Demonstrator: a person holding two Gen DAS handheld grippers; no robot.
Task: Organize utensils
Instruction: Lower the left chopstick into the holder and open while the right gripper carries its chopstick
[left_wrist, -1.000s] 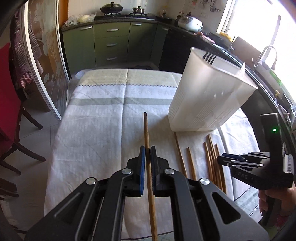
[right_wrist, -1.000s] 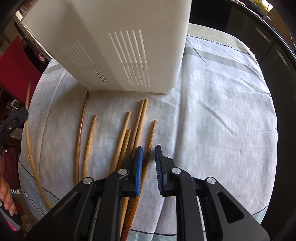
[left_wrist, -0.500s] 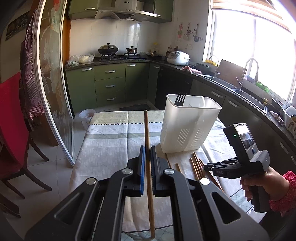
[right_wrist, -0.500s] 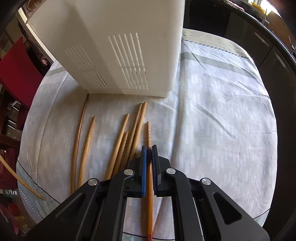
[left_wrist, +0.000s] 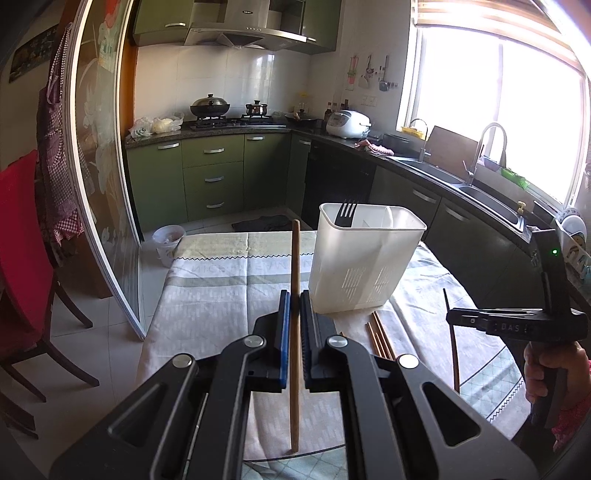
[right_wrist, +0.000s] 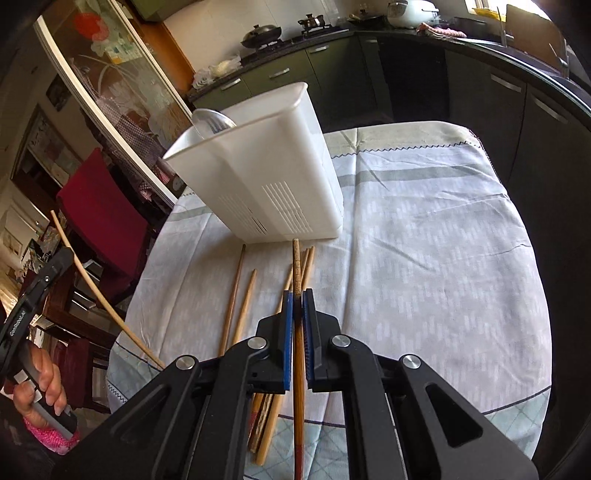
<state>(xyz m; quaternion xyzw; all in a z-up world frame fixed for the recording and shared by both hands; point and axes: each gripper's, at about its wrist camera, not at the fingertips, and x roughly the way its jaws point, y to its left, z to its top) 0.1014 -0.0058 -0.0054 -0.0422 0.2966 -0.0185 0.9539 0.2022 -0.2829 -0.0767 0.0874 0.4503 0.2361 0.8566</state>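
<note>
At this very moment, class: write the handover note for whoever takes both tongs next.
Left tongs: shut on a light chopstick, lifted.
Right tongs: shut on a darker chopstick, lifted.
White holder stands on the tablecloth, a fork and spoon inside.
Done: two chopsticks picked up.
Left: drop both in the holder, then gather the loose chopsticks in front of it.

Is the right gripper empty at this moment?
No, the right gripper is shut on a chopstick lifted above the table.
</note>
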